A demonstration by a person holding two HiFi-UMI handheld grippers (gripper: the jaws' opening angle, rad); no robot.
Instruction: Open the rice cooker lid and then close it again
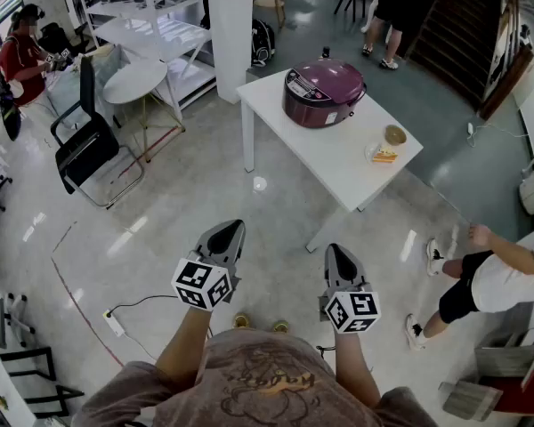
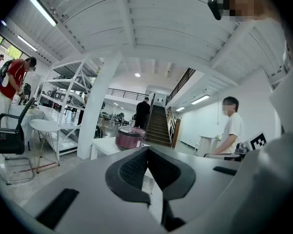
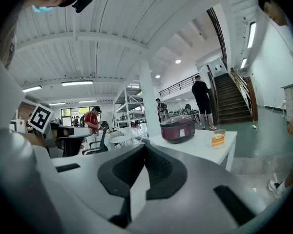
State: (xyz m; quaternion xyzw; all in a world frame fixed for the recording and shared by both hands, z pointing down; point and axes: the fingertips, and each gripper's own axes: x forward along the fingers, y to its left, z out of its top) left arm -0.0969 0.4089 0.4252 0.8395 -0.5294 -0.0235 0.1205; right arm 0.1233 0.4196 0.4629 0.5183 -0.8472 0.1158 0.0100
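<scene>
I hold both grippers low in front of me, side by side above the floor, well short of the white surface (image 1: 338, 154). The left gripper (image 1: 229, 232) has its fingers (image 2: 129, 169) pressed together at the tips, with nothing between them. The right gripper (image 1: 339, 256) likewise has its fingers (image 3: 166, 172) closed on nothing. The purple rice cooker (image 1: 323, 92) stands near the far corner of the surface, its lid down. Toward the surface's right edge sit a small bowl (image 1: 394, 134) and a plate with a slice of cake (image 1: 384, 155), both apart from the cooker.
</scene>
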